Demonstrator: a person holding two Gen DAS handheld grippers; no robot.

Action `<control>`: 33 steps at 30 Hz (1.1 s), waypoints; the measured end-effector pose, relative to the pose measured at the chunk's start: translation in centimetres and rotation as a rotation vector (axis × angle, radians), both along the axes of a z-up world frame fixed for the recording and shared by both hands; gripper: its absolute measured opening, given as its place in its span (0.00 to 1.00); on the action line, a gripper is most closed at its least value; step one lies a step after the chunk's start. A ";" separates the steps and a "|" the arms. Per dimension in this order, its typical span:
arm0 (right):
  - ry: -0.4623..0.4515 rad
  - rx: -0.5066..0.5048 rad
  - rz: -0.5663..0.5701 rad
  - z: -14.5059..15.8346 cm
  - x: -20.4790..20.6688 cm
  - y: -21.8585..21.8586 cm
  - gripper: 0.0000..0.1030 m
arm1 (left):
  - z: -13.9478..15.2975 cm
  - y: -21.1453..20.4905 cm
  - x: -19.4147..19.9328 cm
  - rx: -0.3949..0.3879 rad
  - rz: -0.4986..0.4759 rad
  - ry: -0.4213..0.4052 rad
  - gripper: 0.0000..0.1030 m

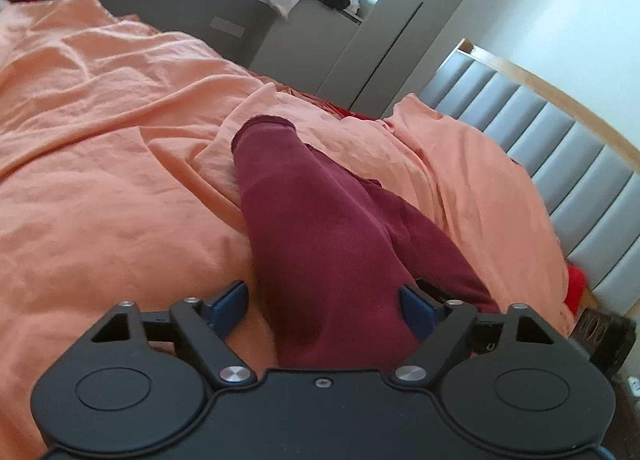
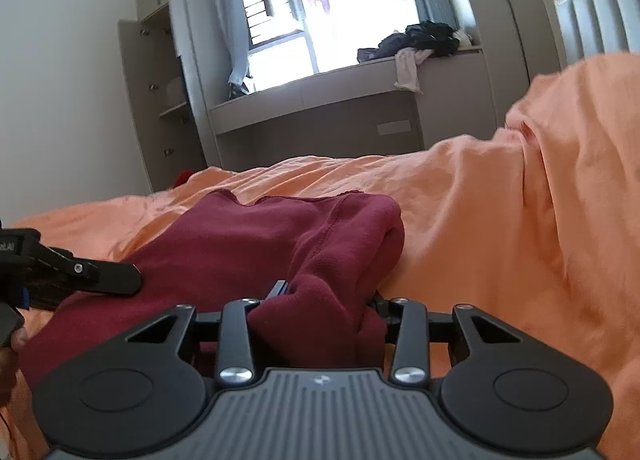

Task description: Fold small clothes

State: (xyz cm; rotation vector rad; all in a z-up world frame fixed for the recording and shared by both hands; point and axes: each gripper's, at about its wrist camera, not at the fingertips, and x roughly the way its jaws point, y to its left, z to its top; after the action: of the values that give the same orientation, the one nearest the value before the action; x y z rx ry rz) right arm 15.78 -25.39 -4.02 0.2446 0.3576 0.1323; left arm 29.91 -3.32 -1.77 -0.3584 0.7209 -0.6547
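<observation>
A dark red garment (image 1: 320, 236) lies on the orange bedsheet (image 1: 100, 179), stretched away from me in the left wrist view. My left gripper (image 1: 323, 306) is open, its blue fingers either side of the garment's near end, which runs between them. In the right wrist view the garment (image 2: 240, 244) lies partly folded, with a bunched edge rising between my right gripper's fingers. My right gripper (image 2: 328, 300) is partly closed around that bunched fold; its fingertips are mostly hidden by cloth. The left gripper (image 2: 72, 272) shows at the left edge, over the garment.
A grey padded headboard (image 1: 560, 147) with a wood rim stands at the right. A grey window bench (image 2: 340, 99) carries a heap of dark and white clothes (image 2: 420, 43). A tall cupboard (image 2: 156, 99) stands left of the window. The orange sheet (image 2: 520, 219) is rumpled.
</observation>
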 end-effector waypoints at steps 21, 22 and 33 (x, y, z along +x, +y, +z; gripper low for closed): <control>-0.268 -0.140 0.011 4.5 -1.8 6.9 0.28 | 2.3 2.8 -0.5 -0.119 0.112 -0.004 0.20; -0.271 -0.116 0.016 4.6 -1.4 7.0 0.28 | 2.7 3.2 -0.5 -0.123 0.126 -0.017 0.20; -0.297 -0.001 0.134 4.9 4.2 10.3 0.28 | 5.5 8.4 -0.7 0.003 0.299 -0.158 0.24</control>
State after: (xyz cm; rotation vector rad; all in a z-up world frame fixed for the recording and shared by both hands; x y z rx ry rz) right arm 20.00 -15.05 0.92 0.1967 0.0783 0.2969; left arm 29.16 5.07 3.74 -0.3977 0.5049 -0.3929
